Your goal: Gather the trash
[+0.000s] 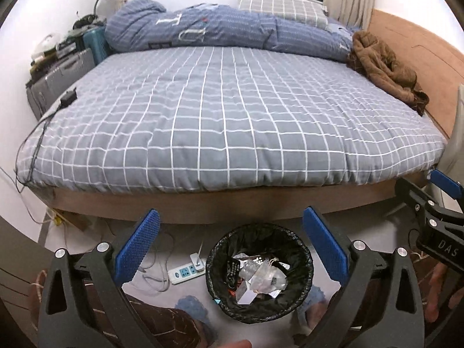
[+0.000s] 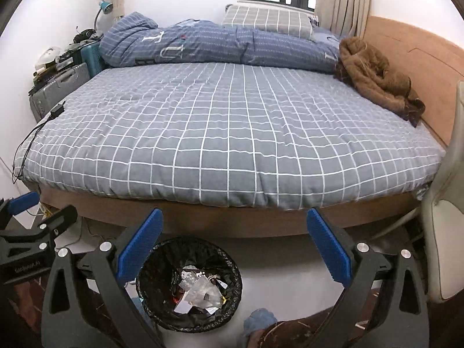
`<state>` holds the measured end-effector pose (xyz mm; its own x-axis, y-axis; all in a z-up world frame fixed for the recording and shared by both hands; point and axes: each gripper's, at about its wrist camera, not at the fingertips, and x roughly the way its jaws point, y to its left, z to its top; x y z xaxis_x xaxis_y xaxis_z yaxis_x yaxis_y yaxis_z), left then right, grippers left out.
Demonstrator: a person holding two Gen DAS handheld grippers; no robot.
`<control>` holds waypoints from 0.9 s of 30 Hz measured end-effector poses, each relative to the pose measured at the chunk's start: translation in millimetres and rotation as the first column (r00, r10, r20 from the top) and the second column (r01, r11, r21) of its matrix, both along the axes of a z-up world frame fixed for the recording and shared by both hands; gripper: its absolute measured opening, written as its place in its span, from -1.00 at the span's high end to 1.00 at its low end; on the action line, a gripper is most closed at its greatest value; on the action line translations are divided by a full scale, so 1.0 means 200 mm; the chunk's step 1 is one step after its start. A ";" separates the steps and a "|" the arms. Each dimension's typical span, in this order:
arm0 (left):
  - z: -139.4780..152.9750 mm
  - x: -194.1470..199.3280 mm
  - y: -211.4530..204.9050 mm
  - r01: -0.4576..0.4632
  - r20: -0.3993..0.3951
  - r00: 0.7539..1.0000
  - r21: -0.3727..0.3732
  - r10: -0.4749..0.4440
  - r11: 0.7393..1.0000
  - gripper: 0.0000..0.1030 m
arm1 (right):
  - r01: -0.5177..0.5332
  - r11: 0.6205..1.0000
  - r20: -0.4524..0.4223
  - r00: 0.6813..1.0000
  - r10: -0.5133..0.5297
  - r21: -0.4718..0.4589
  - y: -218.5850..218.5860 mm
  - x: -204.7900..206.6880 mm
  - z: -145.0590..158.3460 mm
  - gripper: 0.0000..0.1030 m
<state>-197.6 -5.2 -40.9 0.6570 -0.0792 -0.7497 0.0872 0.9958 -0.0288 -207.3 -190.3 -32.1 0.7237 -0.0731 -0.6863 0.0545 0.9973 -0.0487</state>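
A black-lined trash bin (image 1: pixel 223 249) (image 2: pixel 232 266) stands on the floor by the bed's foot, holding crumpled clear plastic and paper scraps (image 1: pixel 261 278) (image 2: pixel 200 290). My left gripper (image 1: pixel 232 229) hangs above the bin, its blue pads wide open with nothing between them. My right gripper (image 2: pixel 235 226) is likewise open and empty, above and to the right of the bin. Each gripper shows at the edge of the other's view: the right gripper (image 1: pixel 440 203) at the right of the left wrist view, the left gripper (image 2: pixel 26 217) at the left of the right wrist view.
A bed with a grey checked cover (image 1: pixel 232 121) fills the room ahead, with a blue duvet (image 1: pixel 203 29) and a brown garment (image 1: pixel 382 66) on it. A power strip (image 1: pixel 185 272) and cables lie left of the bin. Suitcases (image 1: pixel 58 81) stand at left, a chair (image 2: pixel 446 217) at right.
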 end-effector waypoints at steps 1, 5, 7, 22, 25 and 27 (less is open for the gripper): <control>0.02 -0.02 0.00 0.002 0.007 1.000 0.004 -0.002 1.000 -0.89 | 0.001 1.000 0.003 1.000 -0.001 0.000 0.00 -0.02 0.01 -0.85; 0.07 -0.07 0.00 0.006 0.024 1.000 0.001 -0.006 1.000 -0.89 | 0.011 1.000 0.019 1.000 -0.011 -0.008 -0.01 -0.09 0.06 -0.85; 0.09 -0.09 -0.01 0.008 0.028 1.000 0.002 -0.008 1.000 -0.89 | 0.024 1.000 0.022 0.999 -0.024 0.001 -0.02 -0.11 0.08 -0.85; 0.10 -0.11 -0.02 0.006 0.031 0.999 -0.003 -0.006 1.000 -0.89 | 0.033 0.999 0.026 0.999 -0.034 0.009 -0.04 -0.14 0.10 -0.85; 0.09 -0.10 -0.01 0.005 0.029 1.000 -0.008 -0.005 1.000 -0.89 | 0.035 0.999 0.027 0.999 -0.035 0.002 -0.04 -0.14 0.10 -0.85; 0.09 -0.10 -0.01 0.005 0.029 1.000 -0.008 -0.004 1.000 -0.89 | 0.034 0.999 0.026 0.999 -0.034 -0.001 -0.03 -0.14 0.09 -0.85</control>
